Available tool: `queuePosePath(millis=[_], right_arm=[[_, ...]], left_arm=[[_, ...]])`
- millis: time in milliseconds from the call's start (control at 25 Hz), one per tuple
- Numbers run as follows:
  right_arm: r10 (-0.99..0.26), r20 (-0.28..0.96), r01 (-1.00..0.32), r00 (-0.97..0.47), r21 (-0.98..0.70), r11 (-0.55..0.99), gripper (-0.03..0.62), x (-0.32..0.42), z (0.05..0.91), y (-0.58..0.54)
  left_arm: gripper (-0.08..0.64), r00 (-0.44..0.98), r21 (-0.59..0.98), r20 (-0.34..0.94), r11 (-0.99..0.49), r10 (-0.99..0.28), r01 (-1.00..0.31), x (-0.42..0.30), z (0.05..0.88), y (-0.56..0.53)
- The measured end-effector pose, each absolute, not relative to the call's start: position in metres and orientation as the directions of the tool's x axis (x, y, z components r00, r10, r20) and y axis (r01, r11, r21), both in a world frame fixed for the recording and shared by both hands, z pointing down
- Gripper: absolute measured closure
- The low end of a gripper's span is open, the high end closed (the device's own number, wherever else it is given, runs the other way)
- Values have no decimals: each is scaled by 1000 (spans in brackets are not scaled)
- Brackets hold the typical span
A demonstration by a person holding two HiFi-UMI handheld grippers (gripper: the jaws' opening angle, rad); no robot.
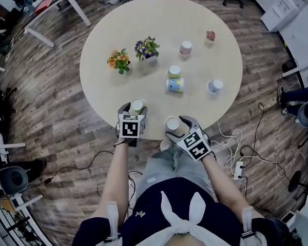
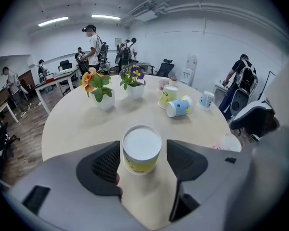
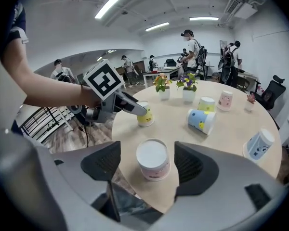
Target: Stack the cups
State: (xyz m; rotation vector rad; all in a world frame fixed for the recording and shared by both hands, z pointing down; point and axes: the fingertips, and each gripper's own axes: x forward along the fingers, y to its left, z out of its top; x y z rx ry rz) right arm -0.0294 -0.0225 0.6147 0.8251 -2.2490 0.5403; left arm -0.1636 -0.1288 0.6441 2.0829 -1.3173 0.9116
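Head view, round table [image 1: 100, 88], entries from left to right.

- Orange flower pot [image 1: 119, 60]: upright, left of centre, well apart from both tools.
- Left gripper [image 1: 135, 108]: at the near edge of the table, pointing down and away from me. Its jaws are parted and straddle the yellow cup [image 2: 141, 150], which stands on the table with its flat white end up. My own view along the jaws shows the left pad just beside the cup wall and a clear gap at the right pad. No squeeze.
- Purple flower pot [image 1: 146, 48]: upright, just right of the orange one.
- Right gripper [image 1: 175, 125]: also at the near edge, near the left one. Its jaws are wide, with the pink cup [image 3: 153, 159] standing between them, flat white end up, gaps on both sides.
- Yellow-green cup [image 1: 174, 70]: standing at mid-table. Blue cup [image 1: 175, 85]: lying on its side just in front of it.
- Pale pink cup [image 1: 186, 48]: standing farther back.
- Small pink plant [image 1: 210, 35]: near the far right rim.
- Blue-and-white cup [image 1: 214, 86]: standing alone at the right.

No cup sits on another.
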Motion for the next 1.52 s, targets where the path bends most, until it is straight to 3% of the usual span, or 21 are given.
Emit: queuePosePath(millis=[480, 680, 1200, 1520], right_arm=[[-362, 757, -678, -544, -143, 721, 265, -34, 640, -22], [-384, 762, -688, -521, -108, 717, 344, -29, 643, -26], [-514, 655, -720, -554, -66, 691, 348, -3, 578, -60], [-546, 625, -736, -559, -71, 673, 348, 23, 567, -84]], left_arm=[[295, 284, 50, 760, -384, -584, -922, -162, 645, -128], [295, 283, 48, 746, -375, -603, -926, -162, 639, -128], [296, 332, 110, 643, -346, -690, -932, -155, 580, -107], [296, 360, 120, 650, -377, -669, -918, -124, 579, -91]])
